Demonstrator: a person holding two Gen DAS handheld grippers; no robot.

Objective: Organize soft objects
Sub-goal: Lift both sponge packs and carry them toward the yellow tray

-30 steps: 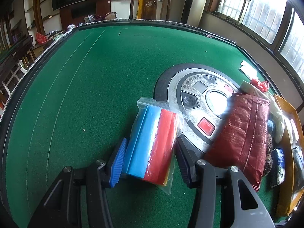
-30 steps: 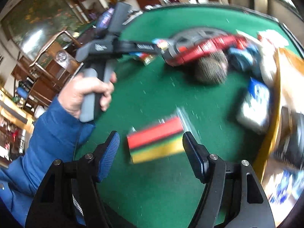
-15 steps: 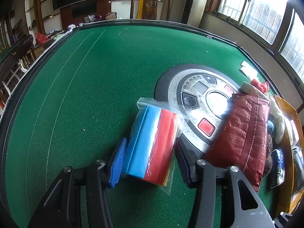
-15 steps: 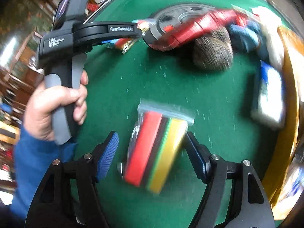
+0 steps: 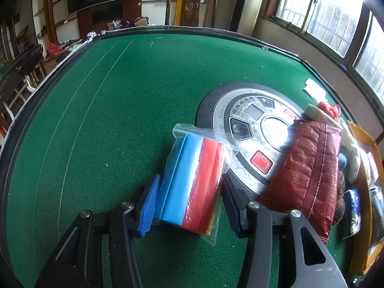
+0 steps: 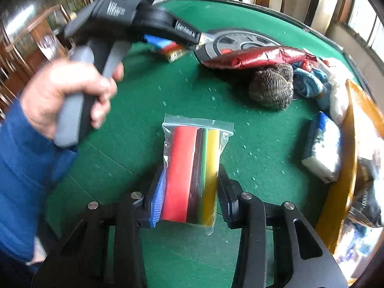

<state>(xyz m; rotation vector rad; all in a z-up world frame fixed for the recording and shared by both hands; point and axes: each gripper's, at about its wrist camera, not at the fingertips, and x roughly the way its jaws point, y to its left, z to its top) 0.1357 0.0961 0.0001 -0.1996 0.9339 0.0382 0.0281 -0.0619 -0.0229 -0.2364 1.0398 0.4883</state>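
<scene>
White lettering reading "GenRobot.AI" is showing on the black body of the left gripper (image 6: 168, 45) (seen from the right wrist); a second, blurred mark is staying unreadable.

My left wrist view: close, angled down across the green felt table (image 5: 115, 110). My right wrist view: likewise. Both share the round grey control panel (image 5: 252, 129) (image 6: 240, 40).

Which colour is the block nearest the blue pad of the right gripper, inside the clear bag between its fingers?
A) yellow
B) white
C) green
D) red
D: in the right wrist view the clear bag sits between the fingers of the right gripper, and its red block lies against the blue pad.
</scene>
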